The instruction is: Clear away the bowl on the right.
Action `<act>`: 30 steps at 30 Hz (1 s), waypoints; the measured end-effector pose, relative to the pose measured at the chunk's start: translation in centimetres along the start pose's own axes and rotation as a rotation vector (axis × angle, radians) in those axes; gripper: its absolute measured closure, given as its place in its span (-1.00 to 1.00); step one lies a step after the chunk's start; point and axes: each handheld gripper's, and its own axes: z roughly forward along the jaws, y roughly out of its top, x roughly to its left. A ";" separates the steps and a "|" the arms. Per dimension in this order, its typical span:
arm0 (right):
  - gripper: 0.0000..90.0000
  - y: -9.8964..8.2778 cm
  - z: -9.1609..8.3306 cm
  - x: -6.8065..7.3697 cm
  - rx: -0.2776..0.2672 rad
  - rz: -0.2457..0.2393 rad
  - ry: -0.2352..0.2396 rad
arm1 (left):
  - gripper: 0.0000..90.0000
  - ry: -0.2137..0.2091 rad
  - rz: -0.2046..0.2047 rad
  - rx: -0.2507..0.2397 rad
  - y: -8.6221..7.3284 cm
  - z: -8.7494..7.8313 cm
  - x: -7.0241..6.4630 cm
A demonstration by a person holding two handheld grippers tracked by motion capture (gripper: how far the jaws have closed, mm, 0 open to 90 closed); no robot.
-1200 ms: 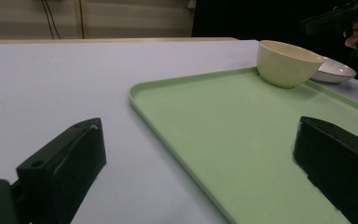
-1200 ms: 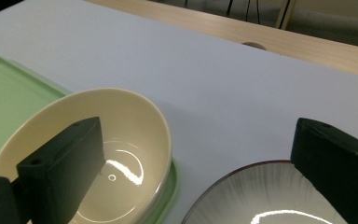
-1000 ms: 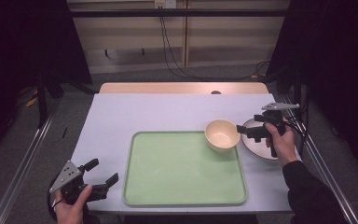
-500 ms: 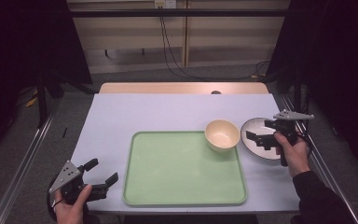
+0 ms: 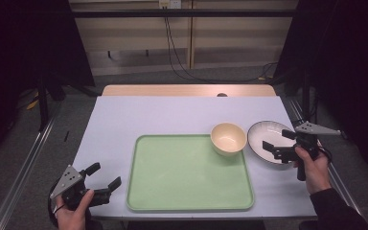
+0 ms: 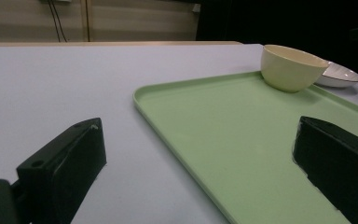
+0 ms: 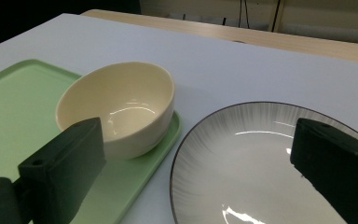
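Where the high view looks down, a cream bowl (image 5: 228,138) is seen on the green tray's (image 5: 187,179) far right corner, a plate (image 5: 271,141) just beside it on the table (image 5: 172,115). In the left gripper view, the left gripper (image 6: 193,175) is held with fingers (image 6: 65,163) spread wide, empty. In the right gripper view, the right gripper (image 7: 200,168) is held agape over the plate (image 7: 261,163), gripping nothing.

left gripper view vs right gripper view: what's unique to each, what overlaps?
Left gripper view alone: the tray's near-left corner and the broad bare table beside it, with the left gripper open over the tray edge.

Right gripper view alone: the bowl's empty inside and the plate's streaked face with its dark rim, with the right gripper open above them.

Both: cream bowl on the green tray's corner, plate on the table past that tray edge.
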 end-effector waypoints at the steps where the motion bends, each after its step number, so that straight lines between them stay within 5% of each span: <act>1: -0.95 -0.2 -0.1 0.1 0.003 -0.002 -0.001 | -0.94 0.009 -0.001 -0.003 0.0 0.0 0.0; 30: -0.96 -4.9 -4.6 1.2 -0.049 0.005 0.011 | -0.94 0.023 -0.009 -0.028 0.0 -0.4 -0.1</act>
